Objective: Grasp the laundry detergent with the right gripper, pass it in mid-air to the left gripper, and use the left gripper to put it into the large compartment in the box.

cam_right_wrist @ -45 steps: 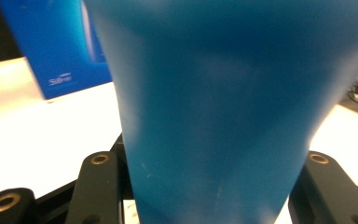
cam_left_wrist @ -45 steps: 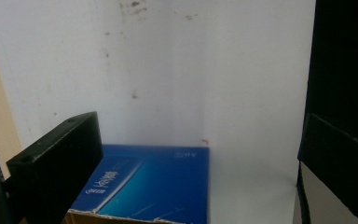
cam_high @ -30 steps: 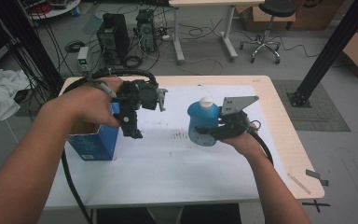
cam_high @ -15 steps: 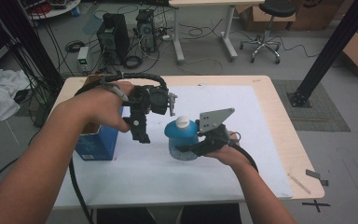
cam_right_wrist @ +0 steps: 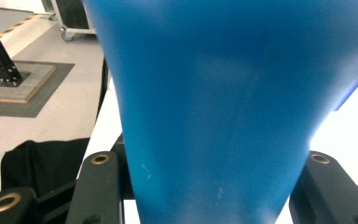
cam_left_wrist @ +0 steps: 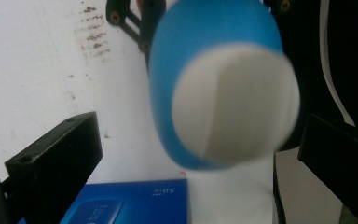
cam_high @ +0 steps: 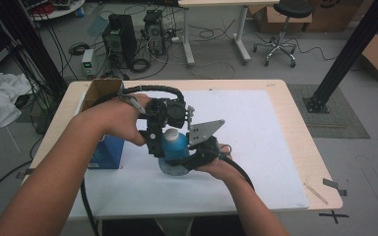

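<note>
Between your right gripper's (cam_high: 179, 158) clamped jaws you are holding the blue bottle (cam_high: 175, 146), its white cap (cam_left_wrist: 235, 105) sitting between your left gripper's (cam_left_wrist: 205, 154) wide-open jaws, so closing off-centre is risking twisting it loose.

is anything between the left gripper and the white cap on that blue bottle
Nothing visible. In the left gripper view the white cap of the blue bottle sits in the open gap between the left gripper jaws, neither jaw touching it. The right gripper is shut on the bottle's body, lower down, clear of the cap.
</note>
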Demonstrator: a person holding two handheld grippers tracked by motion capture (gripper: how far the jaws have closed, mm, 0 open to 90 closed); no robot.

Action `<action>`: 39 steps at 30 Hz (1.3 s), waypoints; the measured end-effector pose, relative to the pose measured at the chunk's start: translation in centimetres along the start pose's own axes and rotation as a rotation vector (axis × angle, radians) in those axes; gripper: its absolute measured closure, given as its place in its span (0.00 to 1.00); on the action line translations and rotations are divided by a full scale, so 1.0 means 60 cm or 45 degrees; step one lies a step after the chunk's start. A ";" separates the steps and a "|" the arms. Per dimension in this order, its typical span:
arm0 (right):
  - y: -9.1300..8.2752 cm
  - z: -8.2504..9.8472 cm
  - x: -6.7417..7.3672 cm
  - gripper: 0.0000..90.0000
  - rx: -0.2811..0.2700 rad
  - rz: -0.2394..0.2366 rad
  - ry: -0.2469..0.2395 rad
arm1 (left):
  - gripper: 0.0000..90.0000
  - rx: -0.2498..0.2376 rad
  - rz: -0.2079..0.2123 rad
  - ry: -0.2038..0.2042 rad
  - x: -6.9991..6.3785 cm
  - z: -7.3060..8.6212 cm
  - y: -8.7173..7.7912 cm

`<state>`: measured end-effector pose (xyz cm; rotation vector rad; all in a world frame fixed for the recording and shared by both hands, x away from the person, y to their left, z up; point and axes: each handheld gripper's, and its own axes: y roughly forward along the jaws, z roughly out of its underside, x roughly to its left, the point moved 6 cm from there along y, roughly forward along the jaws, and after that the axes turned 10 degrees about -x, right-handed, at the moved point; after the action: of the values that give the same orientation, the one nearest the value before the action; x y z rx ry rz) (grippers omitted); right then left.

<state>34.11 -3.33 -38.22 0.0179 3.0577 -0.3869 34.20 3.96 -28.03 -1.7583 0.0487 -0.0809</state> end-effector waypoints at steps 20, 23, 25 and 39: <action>0.031 -0.019 0.004 0.52 -0.021 -0.022 0.051 | 0.00 0.002 -0.001 -0.034 -0.006 0.016 0.018; 0.031 -0.019 0.004 0.52 -0.015 -0.019 0.054 | 0.02 0.001 0.003 -0.035 -0.007 0.016 0.019; 0.036 -0.021 -0.001 0.52 -0.035 -0.023 0.011 | 0.04 0.009 -0.002 -0.030 -0.008 0.016 0.020; 0.040 -0.022 -0.001 0.52 -0.029 -0.026 0.026 | 0.13 0.021 -0.014 -0.038 -0.010 0.020 0.021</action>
<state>34.13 -0.68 -37.52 -0.0107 3.0842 -0.3547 33.74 4.93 -29.50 -1.7434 0.0167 -0.0629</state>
